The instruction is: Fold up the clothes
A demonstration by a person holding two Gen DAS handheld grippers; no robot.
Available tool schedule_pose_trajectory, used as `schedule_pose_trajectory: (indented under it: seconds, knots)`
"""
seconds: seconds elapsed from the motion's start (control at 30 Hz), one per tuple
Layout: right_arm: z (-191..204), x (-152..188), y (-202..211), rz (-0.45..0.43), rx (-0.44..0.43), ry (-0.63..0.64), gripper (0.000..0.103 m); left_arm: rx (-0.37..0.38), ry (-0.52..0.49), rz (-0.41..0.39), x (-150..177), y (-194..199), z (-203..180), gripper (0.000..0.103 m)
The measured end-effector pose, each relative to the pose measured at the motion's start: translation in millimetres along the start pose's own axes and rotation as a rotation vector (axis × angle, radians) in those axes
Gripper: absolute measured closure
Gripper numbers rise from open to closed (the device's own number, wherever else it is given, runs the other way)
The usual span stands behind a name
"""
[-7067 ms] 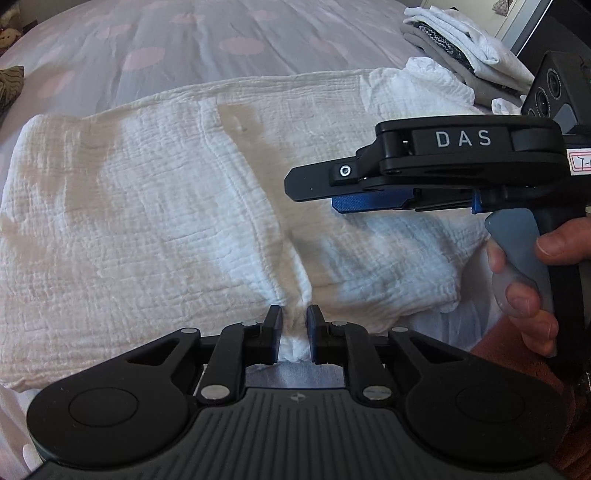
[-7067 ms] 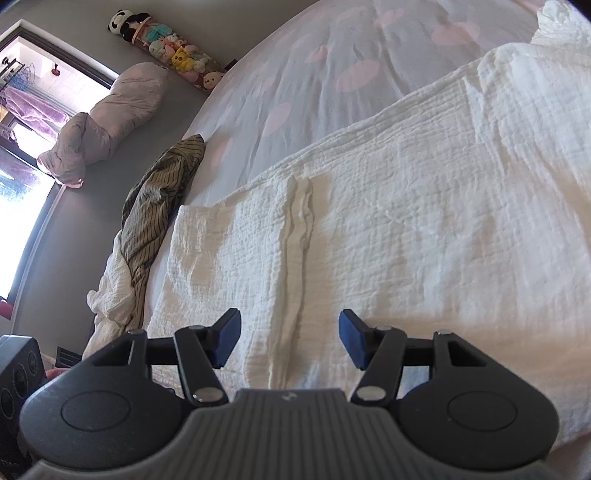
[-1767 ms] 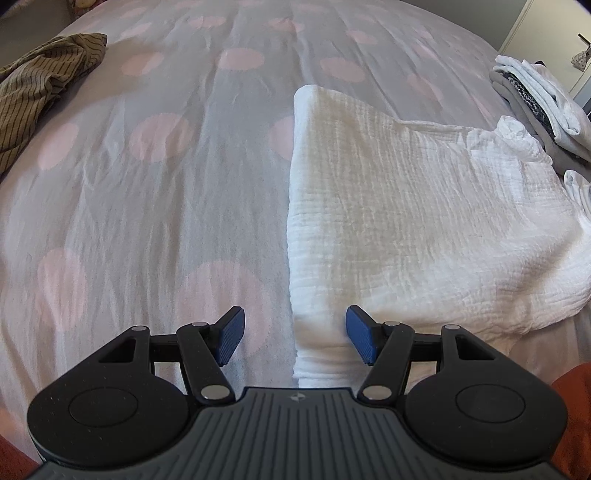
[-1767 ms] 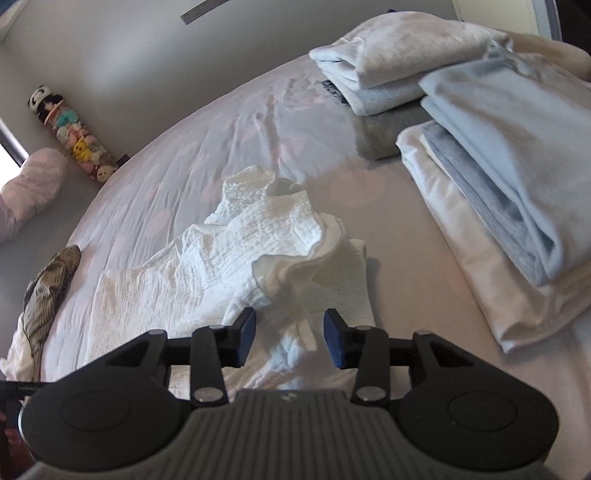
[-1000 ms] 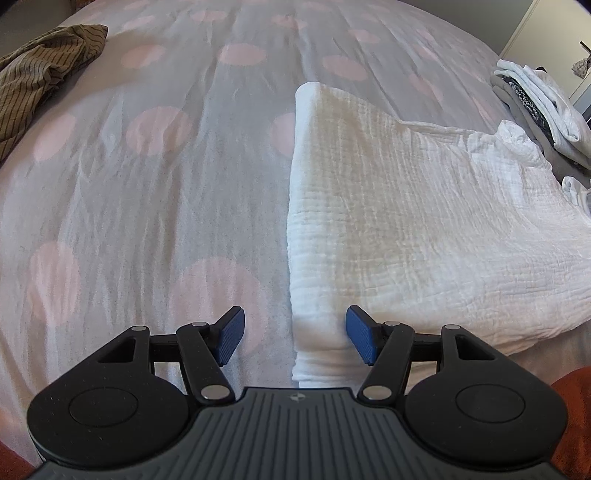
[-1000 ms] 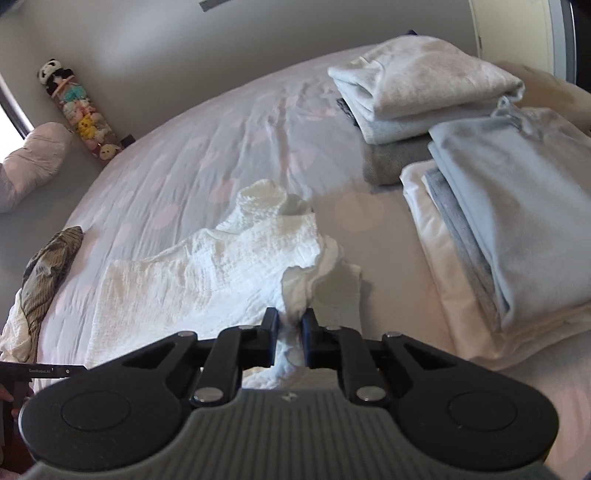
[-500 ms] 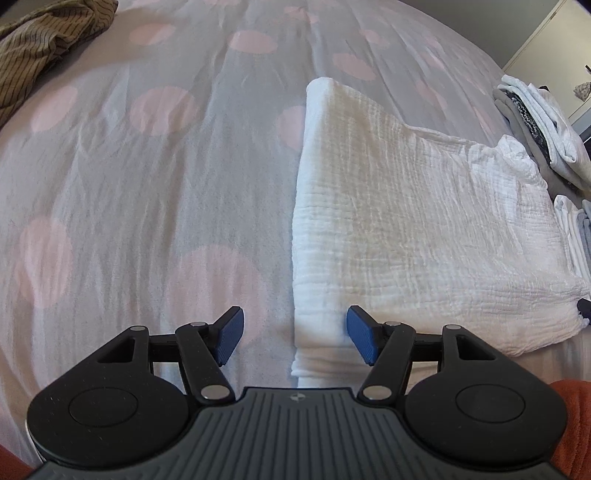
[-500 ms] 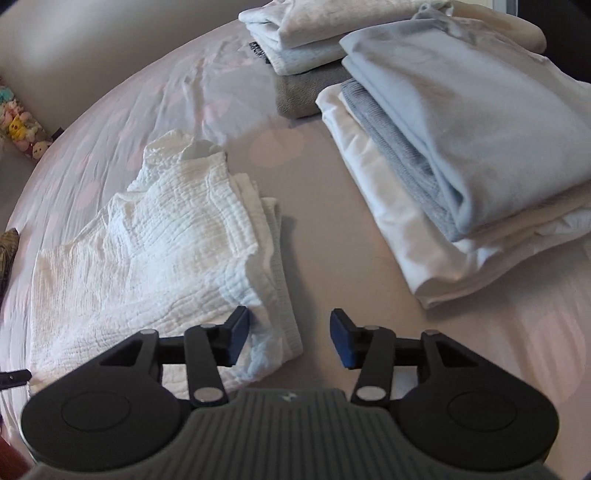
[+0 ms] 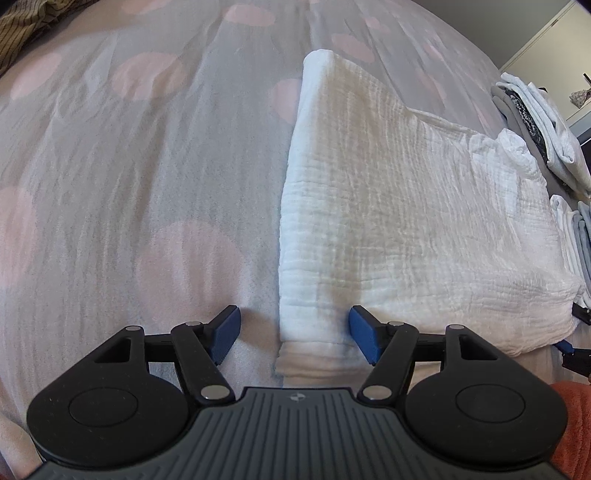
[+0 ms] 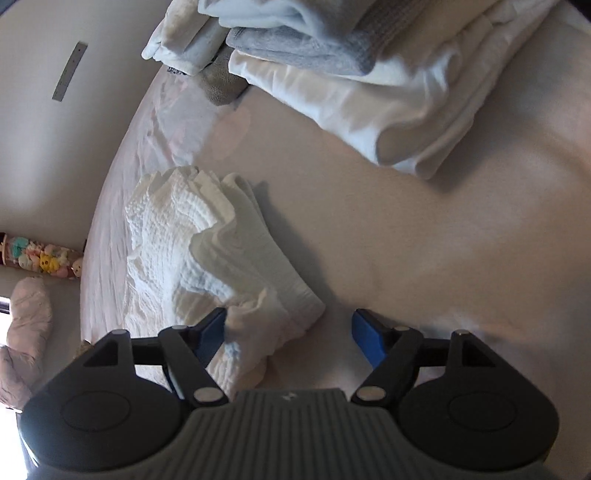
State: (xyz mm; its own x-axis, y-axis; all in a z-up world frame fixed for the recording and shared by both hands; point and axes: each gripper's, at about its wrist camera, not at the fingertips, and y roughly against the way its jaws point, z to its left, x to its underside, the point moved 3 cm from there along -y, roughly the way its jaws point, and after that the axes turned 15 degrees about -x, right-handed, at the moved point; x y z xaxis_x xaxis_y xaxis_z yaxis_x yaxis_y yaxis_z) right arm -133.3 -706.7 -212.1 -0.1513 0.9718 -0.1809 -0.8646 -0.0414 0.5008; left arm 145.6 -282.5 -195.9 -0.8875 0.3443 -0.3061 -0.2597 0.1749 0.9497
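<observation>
A white crinkled garment (image 9: 399, 221) lies folded on the pink-dotted bedsheet (image 9: 110, 184). My left gripper (image 9: 293, 338) stands open over its near left corner, and the folded edge lies between the blue pads without touching them. In the right wrist view the same garment (image 10: 207, 258) shows its rumpled layered end. My right gripper (image 10: 288, 338) is opening, and the garment's near corner lies between the jaws beside the left pad (image 10: 212, 332), not pinched. The right gripper's tip (image 9: 576, 350) peeks in at the right edge of the left wrist view.
Stacks of folded white and grey clothes (image 10: 369, 66) sit on the bed just past the garment. Another folded pile (image 9: 535, 122) shows at the far right. A striped brown garment (image 9: 33, 22) lies at the far left. Plush toys (image 10: 40, 258) line the wall.
My right gripper has let go of the garment's end and opened wide, rolled and sunk toward the bed. The lifted end now lies on the garment. The left gripper has barely shifted.
</observation>
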Motion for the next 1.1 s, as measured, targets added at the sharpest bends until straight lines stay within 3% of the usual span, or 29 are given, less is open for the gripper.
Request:
schedule_pose_trajectory:
  seconds: [0.07,0.13,0.17,0.23,0.33,0.43,0.57,0.77,0.9,1.1]
  knots:
    - [-1,-1,-8,-0.018,-0.03,-0.037,0.034,-0.005,-0.017,-0.015,-2,0,-4,0.048]
    - [-1,-2,-14,-0.041,-0.029,-0.052,0.041,0.003,-0.031,-0.025,-3,0,-9,0.065]
    - [-1,-2,-15,-0.053,-0.028,-0.053,0.045,0.011,-0.036,-0.027,-4,1,-11,0.07]
    - [1,-2,-14,-0.071,-0.017,-0.046,0.061,0.024,-0.041,-0.031,-6,2,-12,0.079]
    - [10,-2,-4,-0.082,-0.008,-0.022,0.069,0.046,-0.042,-0.036,-10,7,-9,0.091]
    - [35,-3,9,-0.096,0.012,0.075,0.077,0.071,-0.063,-0.066,-20,25,-6,0.094]
    - [83,-3,26,-0.095,0.043,0.222,0.079,0.086,-0.11,-0.134,-38,59,-8,0.095]
    - [133,10,26,-0.02,0.086,0.313,0.08,0.049,-0.158,-0.188,-65,101,3,0.095]
    - [134,40,4,0.079,0.136,0.335,0.08,-0.016,-0.184,-0.164,-66,104,27,0.095]
    - [118,71,-40,0.216,0.26,0.418,0.079,-0.104,-0.215,-0.079,-52,70,48,0.095]
